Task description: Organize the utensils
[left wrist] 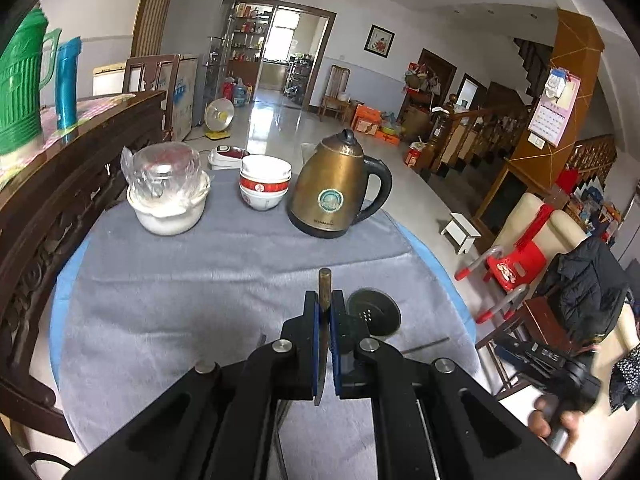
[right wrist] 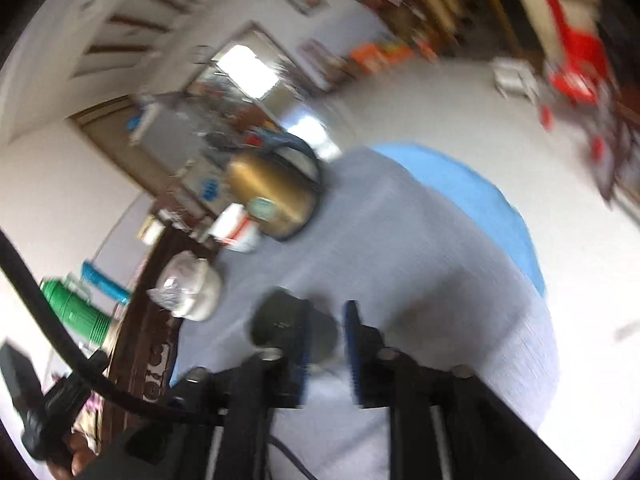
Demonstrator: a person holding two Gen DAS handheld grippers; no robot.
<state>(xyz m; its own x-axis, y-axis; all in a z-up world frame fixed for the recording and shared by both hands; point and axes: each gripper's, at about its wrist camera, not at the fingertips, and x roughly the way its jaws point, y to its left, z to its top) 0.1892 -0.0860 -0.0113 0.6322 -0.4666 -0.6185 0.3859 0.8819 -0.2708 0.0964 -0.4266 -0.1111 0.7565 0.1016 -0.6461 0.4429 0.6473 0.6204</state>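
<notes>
Left hand-held gripper (left wrist: 328, 312) clamped on knife (left wrist: 323, 320), raised over grey-clothed bench (left wrist: 200, 280), brass handle end forward, blade back between pads: judged stiff, thin, light, slippery, best gripped at handle; right hand-held gripper (right wrist: 326, 344) apart, empty.

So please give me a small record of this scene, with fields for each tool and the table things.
left tool: shut on a knife, handle pointing forward
right tool: open, nothing between the pads
table cover: grey cloth
far side: gold kettle, stacked bowls, wrapped white pot
beside knife: black round base
</notes>
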